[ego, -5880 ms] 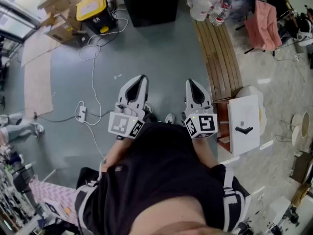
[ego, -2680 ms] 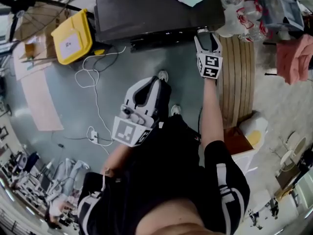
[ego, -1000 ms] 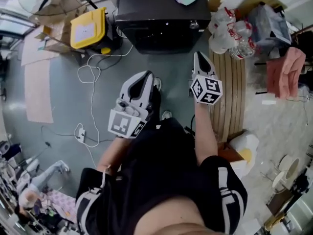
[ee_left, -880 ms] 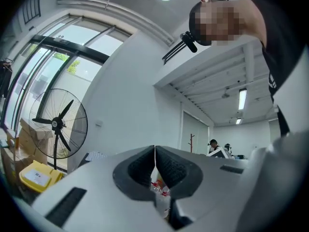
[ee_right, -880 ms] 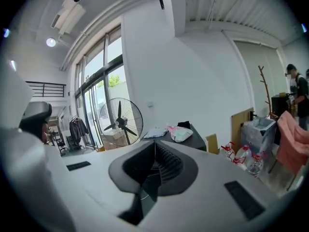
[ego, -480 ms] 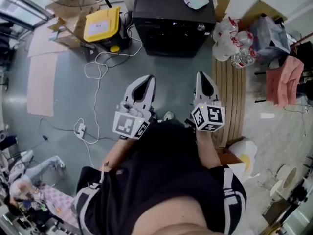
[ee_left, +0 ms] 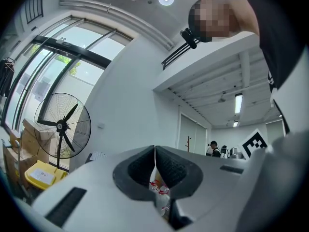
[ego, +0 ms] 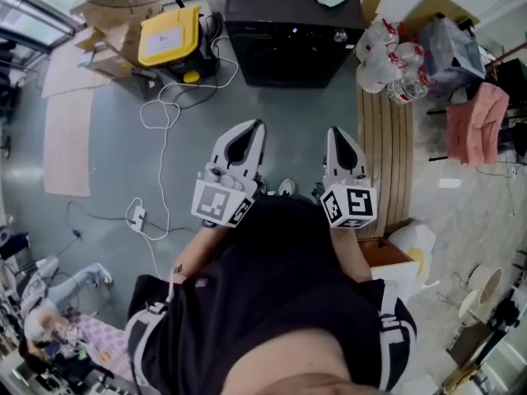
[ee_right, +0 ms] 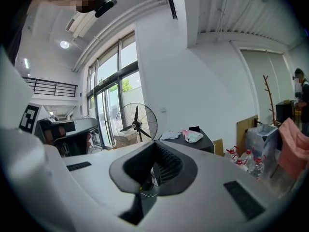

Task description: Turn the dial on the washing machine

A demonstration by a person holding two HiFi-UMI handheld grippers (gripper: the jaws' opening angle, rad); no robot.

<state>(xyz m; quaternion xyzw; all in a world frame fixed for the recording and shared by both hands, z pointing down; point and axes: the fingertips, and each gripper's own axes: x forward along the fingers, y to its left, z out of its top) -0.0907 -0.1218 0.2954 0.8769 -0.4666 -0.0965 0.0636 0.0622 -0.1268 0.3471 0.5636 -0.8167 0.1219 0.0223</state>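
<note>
The black washing machine (ego: pixel 290 23) stands at the top of the head view, its small silver dial (ego: pixel 340 34) at the front right corner. Both grippers are held close to the person's body, well short of the machine. My left gripper (ego: pixel 250 128) is shut with nothing in it, its pads meeting in the left gripper view (ee_left: pixel 154 150). Level with it, my right gripper (ego: pixel 340 132) is also shut and empty, tips together (ee_right: pixel 154 145). The right gripper view shows the machine's dark top (ee_right: pixel 197 140) far ahead, with cloth lying on it.
A yellow-lidded box (ego: pixel 169 35) and loose white cables (ego: pixel 165 97) lie left of the machine. A wooden slatted bench (ego: pixel 384 146), water bottles (ego: pixel 385 52) and a pink cloth (ego: pixel 473 122) are to the right. A standing fan (ee_right: pixel 136 122) is by the windows.
The right gripper, earlier stretched out at the machine's dial, has drawn back beside the left one. The person has stepped away and the machine now sits farther off.
</note>
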